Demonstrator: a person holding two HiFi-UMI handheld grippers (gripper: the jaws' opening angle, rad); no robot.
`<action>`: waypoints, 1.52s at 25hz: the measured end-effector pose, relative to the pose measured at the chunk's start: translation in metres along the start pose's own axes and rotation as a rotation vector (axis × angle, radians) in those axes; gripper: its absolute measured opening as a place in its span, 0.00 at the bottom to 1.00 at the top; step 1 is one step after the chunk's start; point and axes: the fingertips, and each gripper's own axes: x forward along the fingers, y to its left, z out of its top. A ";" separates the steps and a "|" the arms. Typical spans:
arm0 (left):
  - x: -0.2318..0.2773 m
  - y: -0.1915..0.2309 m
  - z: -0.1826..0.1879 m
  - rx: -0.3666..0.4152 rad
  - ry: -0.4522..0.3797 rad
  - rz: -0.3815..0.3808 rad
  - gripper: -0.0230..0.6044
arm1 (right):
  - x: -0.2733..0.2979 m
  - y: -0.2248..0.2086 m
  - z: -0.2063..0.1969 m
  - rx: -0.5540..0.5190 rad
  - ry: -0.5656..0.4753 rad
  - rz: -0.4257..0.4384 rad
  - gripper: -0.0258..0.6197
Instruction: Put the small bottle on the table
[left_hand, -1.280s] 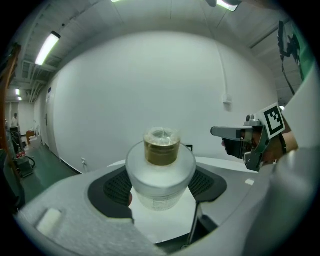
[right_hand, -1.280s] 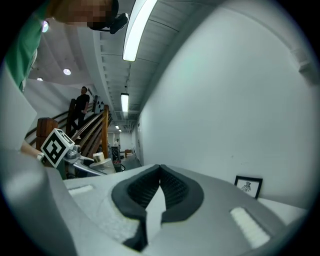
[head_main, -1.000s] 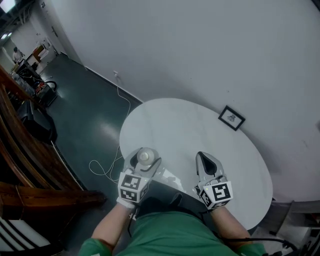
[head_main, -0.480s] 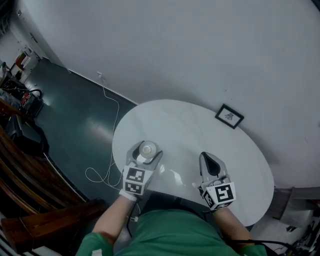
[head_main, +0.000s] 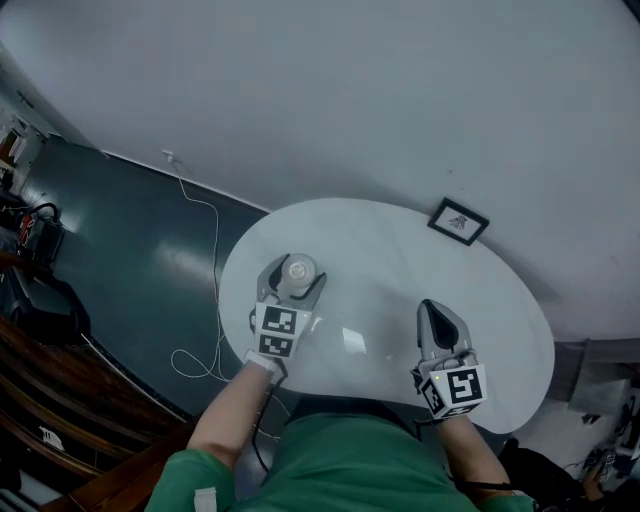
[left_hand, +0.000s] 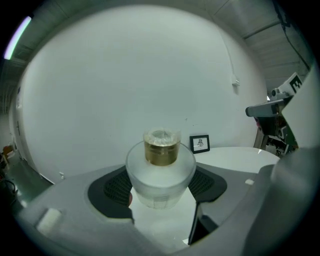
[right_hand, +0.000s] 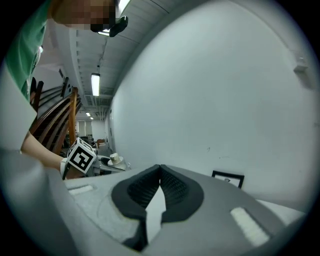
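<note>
Plain white wall (head_main: 400, 100) behind a round white tabletop (head_main: 380, 250) — small framed picture (head_main: 459, 221) at its far edge; dark green floor (head_main: 130, 250), a white cable (head_main: 212, 232) trailing across.

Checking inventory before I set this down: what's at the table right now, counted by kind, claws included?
small bottle: 1, gripped in the left claw
picture frame: 1, standing at the far edge
table: 1
claws: 2, the right claw shut on nothing
Total: 5
</note>
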 end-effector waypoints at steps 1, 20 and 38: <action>0.007 0.003 -0.001 0.004 0.001 -0.006 0.58 | 0.001 -0.001 -0.001 0.002 0.005 -0.013 0.04; 0.121 0.033 -0.027 0.091 0.049 -0.116 0.58 | -0.012 -0.018 -0.018 0.002 0.082 -0.200 0.04; 0.183 0.049 -0.078 0.072 0.133 -0.115 0.58 | -0.012 -0.013 -0.042 -0.017 0.179 -0.220 0.04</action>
